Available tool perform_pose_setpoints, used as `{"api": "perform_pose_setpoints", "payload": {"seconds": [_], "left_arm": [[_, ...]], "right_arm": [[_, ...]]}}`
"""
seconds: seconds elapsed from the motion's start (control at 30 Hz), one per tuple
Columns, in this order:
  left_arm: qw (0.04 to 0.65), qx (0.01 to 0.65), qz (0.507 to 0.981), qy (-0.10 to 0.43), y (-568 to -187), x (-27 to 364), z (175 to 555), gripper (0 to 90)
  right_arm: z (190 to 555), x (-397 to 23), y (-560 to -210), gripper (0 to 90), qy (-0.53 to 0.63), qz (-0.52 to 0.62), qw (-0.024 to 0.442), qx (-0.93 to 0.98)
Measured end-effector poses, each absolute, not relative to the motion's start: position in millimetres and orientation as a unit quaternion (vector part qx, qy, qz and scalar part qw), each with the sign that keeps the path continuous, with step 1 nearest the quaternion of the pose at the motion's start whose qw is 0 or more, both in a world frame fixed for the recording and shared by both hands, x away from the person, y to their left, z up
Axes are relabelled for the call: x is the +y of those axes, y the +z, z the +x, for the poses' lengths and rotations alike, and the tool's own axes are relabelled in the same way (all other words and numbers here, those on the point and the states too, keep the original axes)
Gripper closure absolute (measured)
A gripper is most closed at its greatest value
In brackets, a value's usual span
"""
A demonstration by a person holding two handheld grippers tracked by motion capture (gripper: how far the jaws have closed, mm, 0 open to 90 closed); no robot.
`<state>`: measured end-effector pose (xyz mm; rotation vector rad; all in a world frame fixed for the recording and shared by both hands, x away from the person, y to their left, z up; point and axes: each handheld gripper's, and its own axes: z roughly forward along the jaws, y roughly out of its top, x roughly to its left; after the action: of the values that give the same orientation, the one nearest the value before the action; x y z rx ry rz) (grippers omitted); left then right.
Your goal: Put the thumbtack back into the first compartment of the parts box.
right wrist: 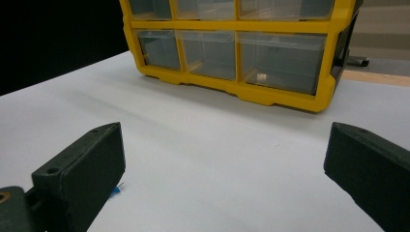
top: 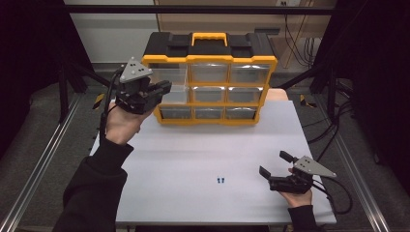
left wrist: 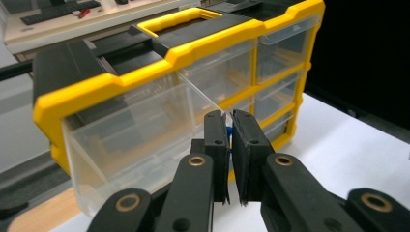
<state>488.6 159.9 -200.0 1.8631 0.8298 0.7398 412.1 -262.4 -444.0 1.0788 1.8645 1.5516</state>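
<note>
No legible txt, labels or nos. anywhere; drawer organizer [top: 209,79] carries no readable brand.

The high view looks forward and down from above the person's side, taking in the whole white bench [top: 203,154] with the yellow drawer organizer [top: 210,79] at its far edge. The left gripper view sits close to that organizer [left wrist: 159,96], looking slightly down at its top-left pulled-out drawer [left wrist: 135,145] and black lid. The right gripper view rides low over the bench [right wrist: 217,145], facing the organizer's bottom drawer row [right wrist: 232,53] from farther off. All three share the organizer's front.
</note>
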Motion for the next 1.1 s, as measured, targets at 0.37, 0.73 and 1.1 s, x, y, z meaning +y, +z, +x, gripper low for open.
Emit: {"api": "perform_pose_setpoints", "payload": {"seconds": [0.37,0.73,1.1], "left_arm": [[0.456,0.362,0.752,0.309,-197.8,165.0,517.3,84.7],[0.442,0.380,0.751,0.310,-206.8,171.3,537.0,84.6],[0.426,0.398,0.752,0.307,-221.2,173.9,549.9,84.6]], "right_arm": [[412.8,-262.9,-444.4,1.5,0.566,0.391,0.245,0.682],[413.1,-263.0,-444.6,1.6,0.566,0.389,0.246,0.684],[412.9,-262.8,-444.4,1.5,0.567,0.391,0.245,0.683]]}}
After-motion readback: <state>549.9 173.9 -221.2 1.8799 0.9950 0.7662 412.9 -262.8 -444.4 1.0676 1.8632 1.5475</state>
